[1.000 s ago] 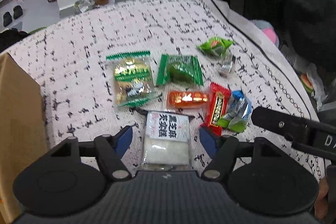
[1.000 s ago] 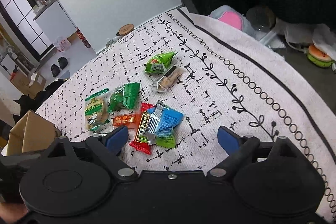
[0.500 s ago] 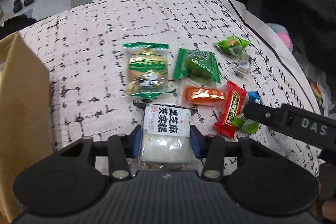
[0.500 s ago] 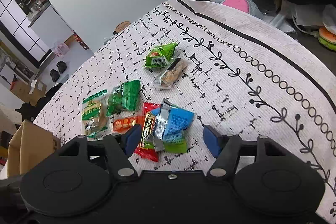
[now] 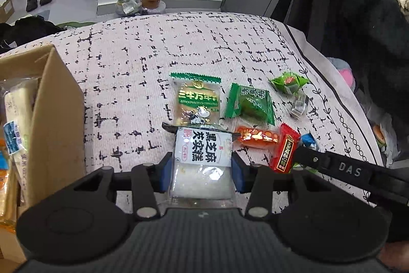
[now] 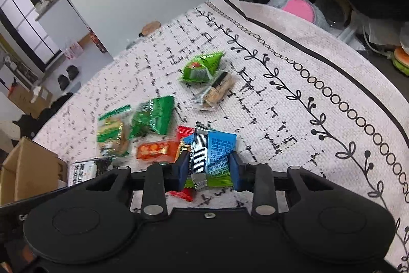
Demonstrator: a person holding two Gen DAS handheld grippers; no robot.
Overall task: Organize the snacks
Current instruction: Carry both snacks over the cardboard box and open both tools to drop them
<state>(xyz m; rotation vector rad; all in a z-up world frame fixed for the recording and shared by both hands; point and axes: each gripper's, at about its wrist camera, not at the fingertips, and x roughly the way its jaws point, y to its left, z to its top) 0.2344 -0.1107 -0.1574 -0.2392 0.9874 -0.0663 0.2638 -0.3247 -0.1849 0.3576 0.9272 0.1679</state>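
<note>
Both tools are clamped: the left tool grips the white rice-cake packet at lower centre, while the right tool, its jaws closing, pinches the blue-and-green packet lying over the red packet. Lift each straight up off the surface so neighbours stay put, then carry leftward to the cardboard box at the frame's left edge.
</note>
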